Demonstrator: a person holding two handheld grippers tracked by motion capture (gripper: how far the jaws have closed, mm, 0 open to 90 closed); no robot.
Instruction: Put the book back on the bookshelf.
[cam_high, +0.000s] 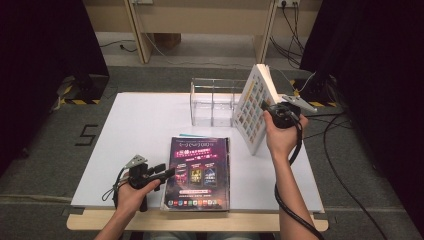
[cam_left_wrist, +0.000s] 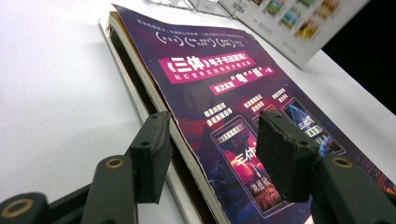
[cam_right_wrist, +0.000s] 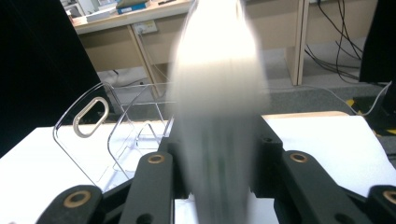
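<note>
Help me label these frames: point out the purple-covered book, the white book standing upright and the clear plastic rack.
Purple-covered book (cam_high: 199, 170), high view, cover centre.
White upright book (cam_high: 251, 111), high view, front cover.
Clear plastic rack (cam_high: 212, 102), high view, front wall.

In the right gripper view the white book (cam_right_wrist: 217, 107) between the jaws was smeared with motion blur, its page edges unreadable and its lower end cut off by the bottom edge. Whether the pads touched it could not be told. In the left gripper view the purple magazine (cam_left_wrist: 224, 107) ran off the frame at lower right, and its small print was illegible.
</note>
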